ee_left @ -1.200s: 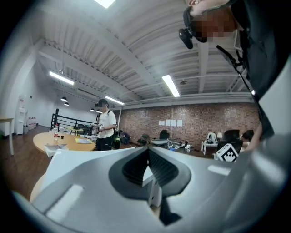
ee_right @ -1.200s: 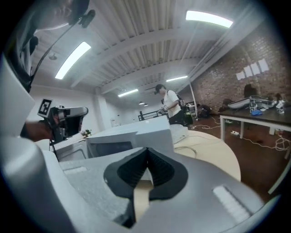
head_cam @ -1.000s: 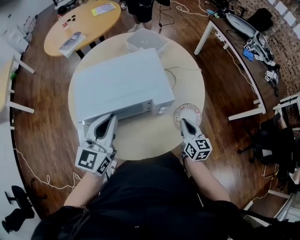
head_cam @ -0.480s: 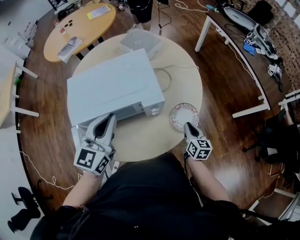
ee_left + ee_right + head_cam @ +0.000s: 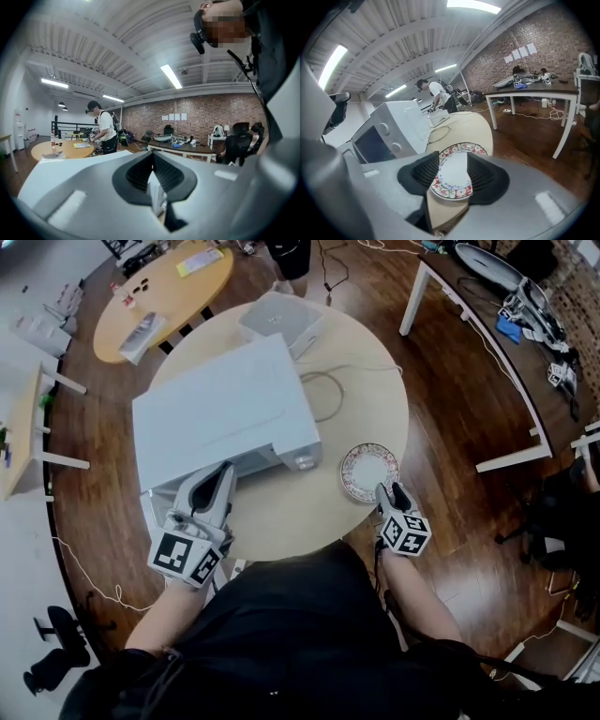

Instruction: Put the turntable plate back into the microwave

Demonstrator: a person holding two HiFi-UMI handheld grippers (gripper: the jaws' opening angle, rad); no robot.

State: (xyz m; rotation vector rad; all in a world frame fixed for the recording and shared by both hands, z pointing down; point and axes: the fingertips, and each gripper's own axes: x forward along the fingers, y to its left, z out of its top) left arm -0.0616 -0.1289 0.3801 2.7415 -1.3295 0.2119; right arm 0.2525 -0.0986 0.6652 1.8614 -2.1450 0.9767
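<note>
R gripper (image 5: 387, 493) jaws just opening, released, plate (image 5: 368, 472) just beyond tips. L gripper (image 5: 221, 474) jaws clenched on microwave door (image 5: 155, 192).

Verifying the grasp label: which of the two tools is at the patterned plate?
The right tool, jaws just opening, with the plate rim at their tips, unclamped; the left tool grips the microwave door instead.

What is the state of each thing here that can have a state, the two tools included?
Plate: flat on the table, outside the microwave.
Microwave: on the table; whether its door is open is unclear.
Left tool: closed on a white part at the microwave front.
Right tool: open, jaws have just been opening; plate ahead in the gap, not gripped.
</note>
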